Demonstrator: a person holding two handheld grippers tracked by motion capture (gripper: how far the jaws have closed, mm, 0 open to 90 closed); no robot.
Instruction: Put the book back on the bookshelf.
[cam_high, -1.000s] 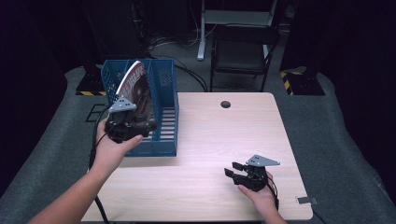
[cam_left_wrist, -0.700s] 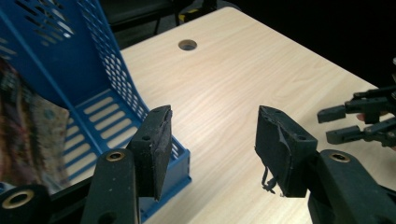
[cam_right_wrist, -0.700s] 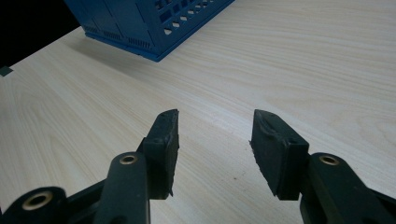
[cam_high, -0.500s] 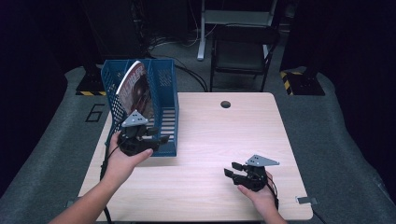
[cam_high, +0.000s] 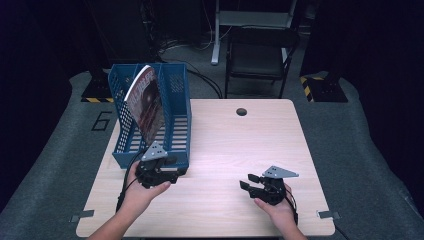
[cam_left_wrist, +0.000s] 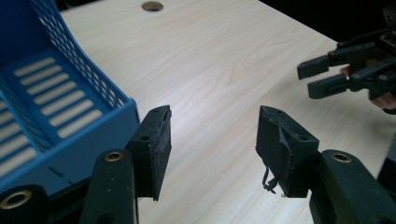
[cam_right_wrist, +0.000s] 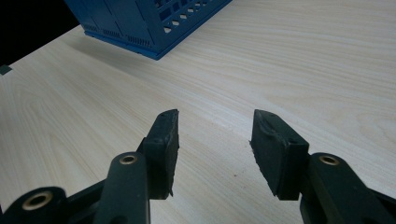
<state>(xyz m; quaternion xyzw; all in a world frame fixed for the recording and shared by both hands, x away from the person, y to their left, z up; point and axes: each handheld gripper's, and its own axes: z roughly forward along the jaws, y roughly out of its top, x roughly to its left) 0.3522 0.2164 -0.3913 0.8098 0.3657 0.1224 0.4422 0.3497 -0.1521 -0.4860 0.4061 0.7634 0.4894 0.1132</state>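
- Left tongs (cam_high: 172, 169) sit low over the table (cam_high: 225, 150), just beside the near right corner of the blue file rack (cam_high: 177, 95); jaws apart, nothing between them.
- In the left gripper view, the left tongs (cam_left_wrist: 212, 140) frame bare wood; the rack's near corner (cam_left_wrist: 112, 121) lies just beside one jaw, whether touching cannot be told.
- Magazine (cam_high: 145, 102) stands tilted inside the rack, top edge rising above the rack's rim, leaning toward the left wall.
- Rack occupies the table's left-rear quarter; its left wall runs close to the table's left edge, and its open slotted floor shows toward the near end.
- Right tongs (cam_high: 247, 181) rest near the table's front right, jaws pointing left toward the rack, standing apart and empty. In the right gripper view, the right tongs (cam_right_wrist: 215, 140) span plain wood, the rack's base (cam_right_wrist: 149, 28) well ahead.
- Open room: a broad bare stretch of tabletop lies between the two tongs and runs back to the cable hole (cam_high: 242, 111) near the far edge.
- Right half of the table carries nothing besides the right hand (cam_high: 275, 207) and its tongs.
- Beyond the far edge: a dark chair (cam_high: 257, 55) on grey floor.
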